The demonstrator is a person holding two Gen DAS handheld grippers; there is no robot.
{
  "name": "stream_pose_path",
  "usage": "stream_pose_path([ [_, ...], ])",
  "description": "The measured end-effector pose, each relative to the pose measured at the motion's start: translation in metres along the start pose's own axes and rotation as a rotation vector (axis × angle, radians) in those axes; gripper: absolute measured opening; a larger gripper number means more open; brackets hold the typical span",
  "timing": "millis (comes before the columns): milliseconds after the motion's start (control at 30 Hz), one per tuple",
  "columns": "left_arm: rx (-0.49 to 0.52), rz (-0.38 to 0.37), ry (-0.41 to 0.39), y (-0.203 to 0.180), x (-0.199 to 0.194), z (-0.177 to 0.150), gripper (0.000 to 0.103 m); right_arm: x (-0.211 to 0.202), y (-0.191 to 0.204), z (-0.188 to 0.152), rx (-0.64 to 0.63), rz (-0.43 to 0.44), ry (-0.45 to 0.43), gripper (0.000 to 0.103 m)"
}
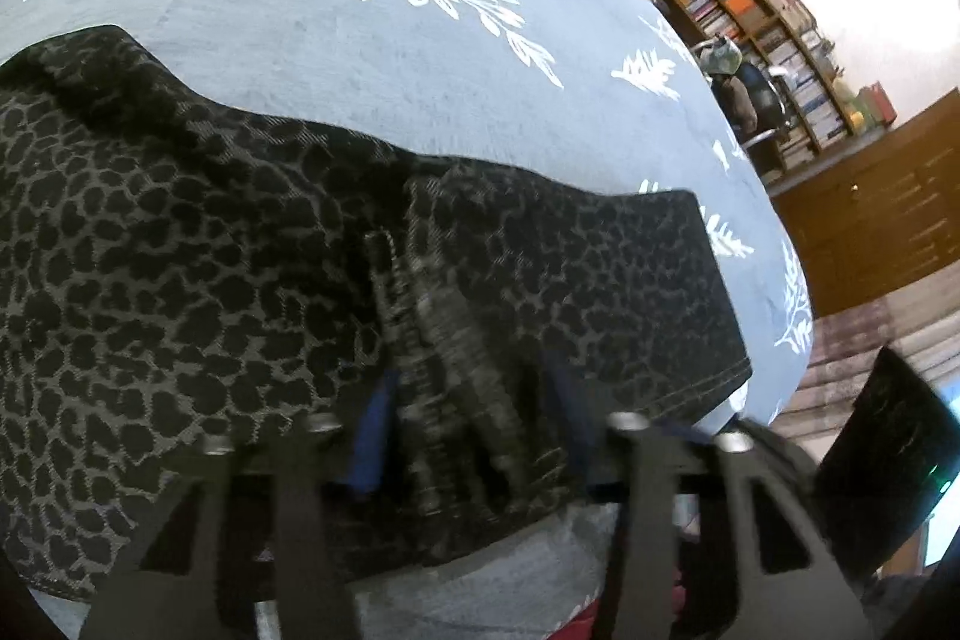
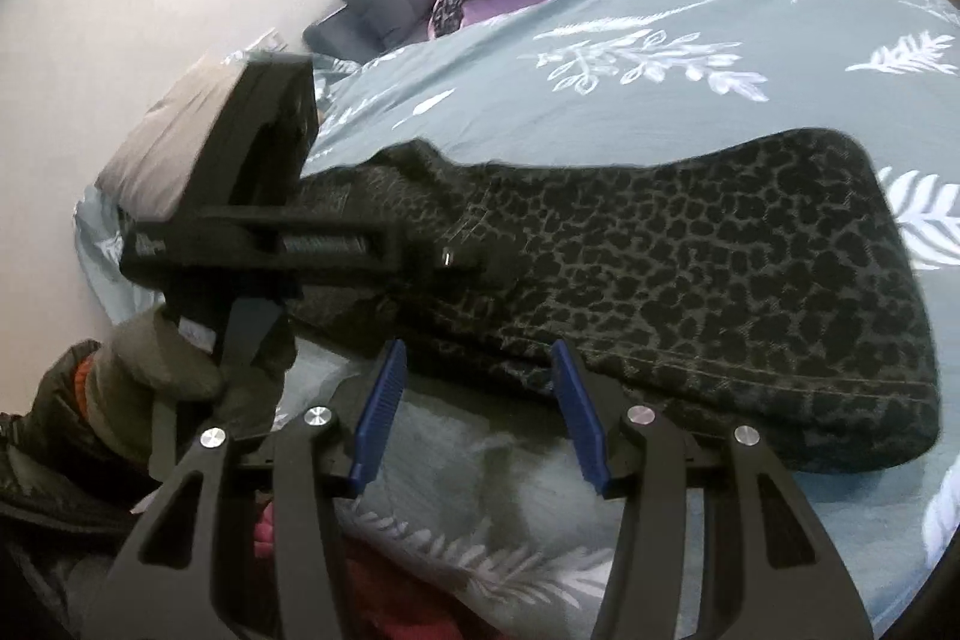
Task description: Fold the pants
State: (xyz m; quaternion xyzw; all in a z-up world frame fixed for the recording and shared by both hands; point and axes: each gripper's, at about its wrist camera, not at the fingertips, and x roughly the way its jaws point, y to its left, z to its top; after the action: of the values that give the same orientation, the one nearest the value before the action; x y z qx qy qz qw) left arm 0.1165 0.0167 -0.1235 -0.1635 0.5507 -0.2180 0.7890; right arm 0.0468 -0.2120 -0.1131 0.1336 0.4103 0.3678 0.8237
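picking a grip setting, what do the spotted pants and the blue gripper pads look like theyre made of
Pants: a woven, denim-like fabric, matte; fine diagonal twill lines show through the dark leopard print, and the hem has stitched rows. It looks fairly thick, though that is a guess. Blue pads on the right gripper: likely moulded rubber or plastic, dull finish, with fine ribs across the face.

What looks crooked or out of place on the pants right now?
The leopard-print pants lie folded on the leaf-print duvet, but unevenly: the far edge is wavy and a bunched ridge of fabric stands up in front of the left tool. Nothing looks spilled or damaged.
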Motion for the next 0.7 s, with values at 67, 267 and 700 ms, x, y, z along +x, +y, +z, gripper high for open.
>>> stream_pose_path([
  [67,-0.006,-0.023,-0.007,0.0,-0.001,-0.003,0.024,-0.011,-0.004,0.003,0.008,-0.008,-0.026,0.052],
  [267,0.056,0.027,-0.095,-0.011,-0.025,-0.002,0.022,-0.031,-0.019,0.013,0.057,-0.066,-0.096,0.052],
  [700,-0.042,0.156,-0.158,0.054,-0.059,-0.013,0.023,-0.02,-0.035,0.032,0.079,-0.153,-0.131,0.052],
])
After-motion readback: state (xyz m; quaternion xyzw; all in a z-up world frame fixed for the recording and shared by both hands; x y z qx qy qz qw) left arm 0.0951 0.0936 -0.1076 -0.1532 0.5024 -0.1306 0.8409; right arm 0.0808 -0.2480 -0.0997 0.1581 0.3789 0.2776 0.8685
